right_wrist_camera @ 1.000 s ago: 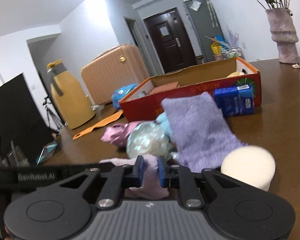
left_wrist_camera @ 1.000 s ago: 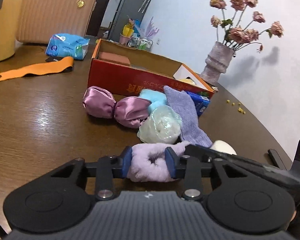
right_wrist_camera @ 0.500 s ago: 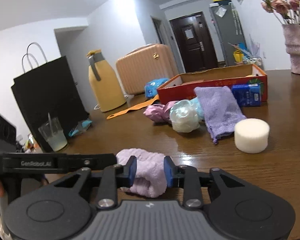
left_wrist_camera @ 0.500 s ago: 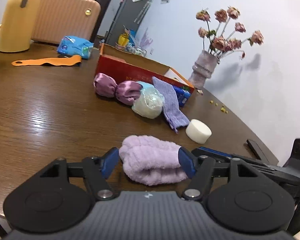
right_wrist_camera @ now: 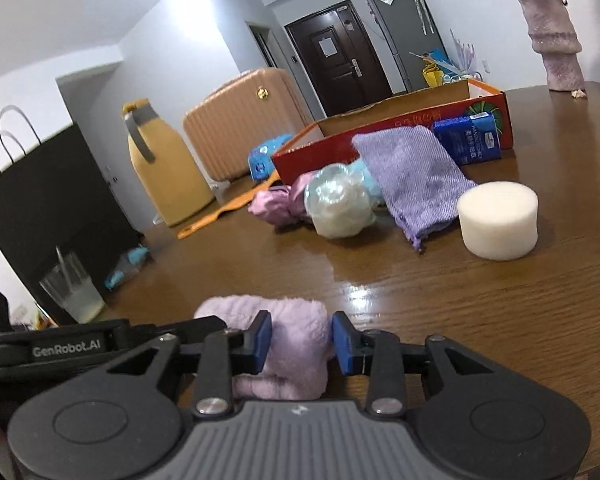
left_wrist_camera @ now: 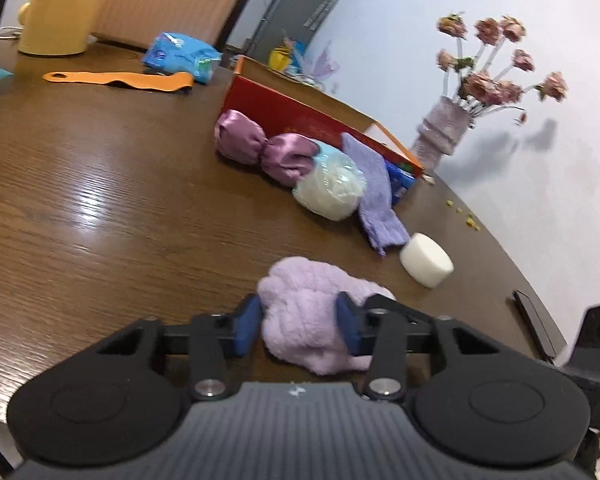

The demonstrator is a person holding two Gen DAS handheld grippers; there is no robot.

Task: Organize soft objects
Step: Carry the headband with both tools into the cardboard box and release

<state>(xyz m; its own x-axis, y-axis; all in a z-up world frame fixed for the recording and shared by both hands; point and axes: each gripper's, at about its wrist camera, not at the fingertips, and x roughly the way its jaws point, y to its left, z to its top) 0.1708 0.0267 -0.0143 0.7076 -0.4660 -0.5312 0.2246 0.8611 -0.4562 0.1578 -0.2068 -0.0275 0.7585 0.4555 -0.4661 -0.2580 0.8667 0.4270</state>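
Note:
A fluffy lilac towel (left_wrist_camera: 308, 280) lies bunched on the brown table (left_wrist_camera: 100, 200) near its front edge. My left gripper (left_wrist_camera: 298, 326) is closing, and its blue pads press the towel's near end. From the other side my right gripper (right_wrist_camera: 300, 340) is shut on another fold of the same towel (right_wrist_camera: 256, 308). Farther back lie a white foam cylinder (right_wrist_camera: 498, 226), a purple knit cloth (right_wrist_camera: 412, 172), a pale wrapped ball (right_wrist_camera: 338, 208) and a satin purple pouch (left_wrist_camera: 260, 148). They sit in front of a red cardboard box (right_wrist_camera: 380, 136).
A blue carton (right_wrist_camera: 468, 140) leans on the box. A vase of dried flowers (left_wrist_camera: 444, 136) stands at the far right. A yellow jug (right_wrist_camera: 164, 172), an orange strap (left_wrist_camera: 120, 79), a glass of liquid (right_wrist_camera: 74, 288) and a black bag (right_wrist_camera: 48, 200) are on the left; a dark phone (left_wrist_camera: 534, 324) lies nearby.
Both grippers drew the lilac towel back from the pile toward the table's front edge. The left jaws opened wide around it, then closed in again. The right jaws widened slightly.

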